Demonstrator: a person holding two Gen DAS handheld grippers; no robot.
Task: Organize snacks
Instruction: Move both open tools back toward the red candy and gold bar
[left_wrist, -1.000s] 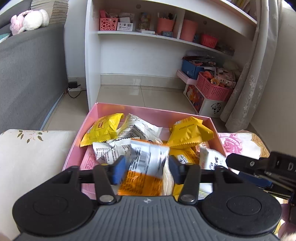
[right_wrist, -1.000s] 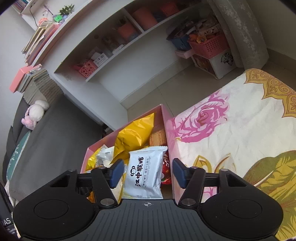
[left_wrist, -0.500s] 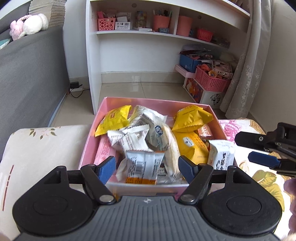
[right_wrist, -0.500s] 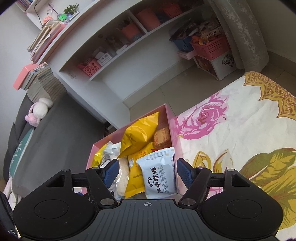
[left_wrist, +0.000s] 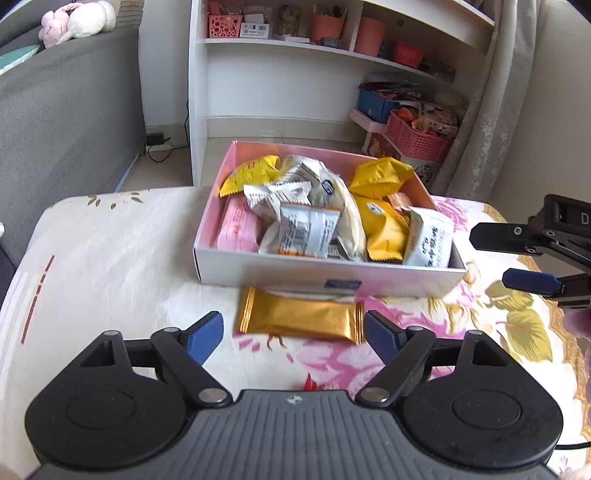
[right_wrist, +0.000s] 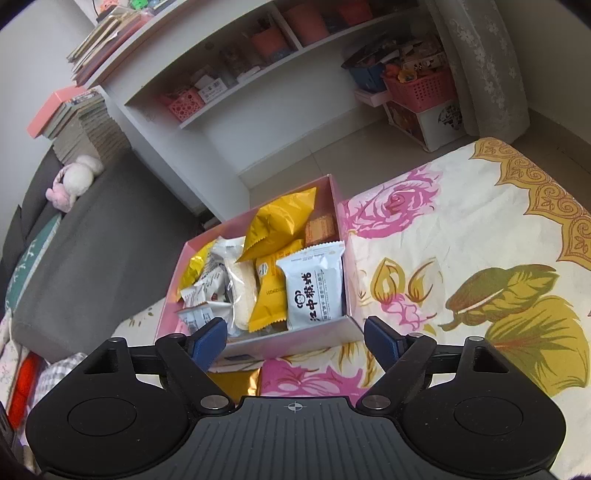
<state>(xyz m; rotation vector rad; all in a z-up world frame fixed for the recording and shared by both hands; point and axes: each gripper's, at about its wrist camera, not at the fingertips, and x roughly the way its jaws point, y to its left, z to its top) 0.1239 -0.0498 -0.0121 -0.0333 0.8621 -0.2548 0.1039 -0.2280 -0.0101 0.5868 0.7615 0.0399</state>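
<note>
Snacks (left_wrist: 325, 218) are seen released into the pink box (left_wrist: 332, 275) at frame centre, both the left gripper (left_wrist: 293, 332) and right gripper (right_wrist: 295, 338) now opening empty, while one gold packet (left_wrist: 301, 315) is left outside below it.

My right gripper (right_wrist: 294, 338) hangs above the near wall of the pink box (right_wrist: 295, 338), jaws opening, nothing between them. A white packet (right_wrist: 314, 291) leans inside against yellow packets (right_wrist: 277, 221). The floral cloth (right_wrist: 461, 240) lies beneath.
</note>
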